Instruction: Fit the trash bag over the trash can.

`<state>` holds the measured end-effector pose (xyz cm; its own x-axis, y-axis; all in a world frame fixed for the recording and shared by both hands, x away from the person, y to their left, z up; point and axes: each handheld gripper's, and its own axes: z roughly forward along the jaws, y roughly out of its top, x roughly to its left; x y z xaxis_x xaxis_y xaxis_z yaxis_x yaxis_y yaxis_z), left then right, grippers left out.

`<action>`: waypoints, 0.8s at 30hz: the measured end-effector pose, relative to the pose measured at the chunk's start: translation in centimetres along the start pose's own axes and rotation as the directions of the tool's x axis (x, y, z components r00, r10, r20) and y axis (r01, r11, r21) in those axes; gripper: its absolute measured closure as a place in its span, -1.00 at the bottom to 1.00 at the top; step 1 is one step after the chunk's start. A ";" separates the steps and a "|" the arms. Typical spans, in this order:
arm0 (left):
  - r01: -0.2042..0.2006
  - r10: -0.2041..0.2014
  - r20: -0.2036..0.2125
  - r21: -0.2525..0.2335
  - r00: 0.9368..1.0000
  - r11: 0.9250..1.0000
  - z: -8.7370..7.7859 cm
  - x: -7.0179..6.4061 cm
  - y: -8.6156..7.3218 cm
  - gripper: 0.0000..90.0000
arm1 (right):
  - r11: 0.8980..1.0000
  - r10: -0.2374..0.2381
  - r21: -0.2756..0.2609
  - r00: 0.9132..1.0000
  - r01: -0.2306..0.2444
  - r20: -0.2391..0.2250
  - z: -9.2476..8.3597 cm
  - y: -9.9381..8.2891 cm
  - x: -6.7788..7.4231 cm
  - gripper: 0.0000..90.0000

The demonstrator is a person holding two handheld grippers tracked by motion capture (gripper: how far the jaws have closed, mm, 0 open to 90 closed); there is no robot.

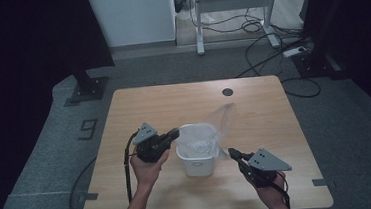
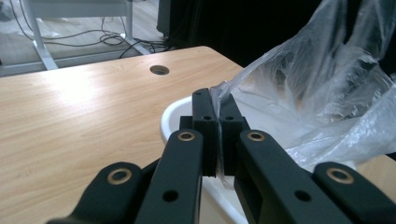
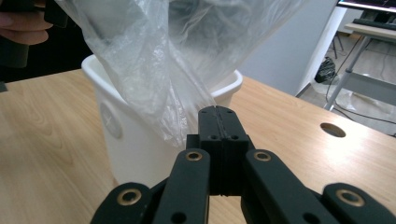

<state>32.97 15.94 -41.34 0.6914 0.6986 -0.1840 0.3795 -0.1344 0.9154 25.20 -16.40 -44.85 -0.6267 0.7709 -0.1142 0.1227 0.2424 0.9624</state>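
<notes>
The clear, crinkled plastic bag (image 1: pixel 214 130) sits in the small white rectangular plastic bin (image 1: pixel 196 160), near the desk's (image 1: pixel 138 105) middle, toward its near edge. The left gripper (image 2: pixel 217 111) has its jaws clamped shut on the bag's edge at the bin rim. The right gripper (image 3: pixel 217 111), jaws fully closed, pinches a fold of the bag hanging over the bin's opposite side.

High view looks down; gripper views flank the bin (image 1: pixel 195 156) closely
</notes>
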 end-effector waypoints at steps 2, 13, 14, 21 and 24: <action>-0.003 0.003 0.002 0.002 1.000 1.000 -0.1 0.0 -0.1 0.99 | 1.000 -0.001 0.001 1.000 0.001 -0.002 0.0 -0.1 0.1 0.98; -0.003 0.002 0.033 0.004 0.999 1.000 -0.5 -0.3 -1.1 0.95 | 0.997 0.051 -0.052 0.998 -0.053 -0.032 -0.8 0.9 -0.4 0.52; -0.003 0.002 0.033 0.004 0.999 1.000 -0.5 -0.3 -1.1 0.95 | 0.997 0.051 -0.052 0.998 -0.053 -0.032 -0.8 0.9 -0.4 0.52; -0.009 0.009 0.043 0.004 0.999 1.000 -0.2 -0.5 -1.3 0.94 | 0.990 0.113 -0.078 0.992 -0.117 -0.061 -0.6 3.7 -1.1 0.40; -0.010 0.010 0.048 0.002 0.999 1.000 -0.2 -0.7 -1.4 0.94 | 0.989 0.123 -0.071 0.990 -0.127 -0.062 0.1 4.8 -0.6 0.35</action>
<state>31.83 15.75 -42.39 0.7239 0.6627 -0.1919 0.3735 -0.1426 0.9166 26.19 -15.67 -40.22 -0.6536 0.7566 0.0202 0.1466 0.1003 0.9841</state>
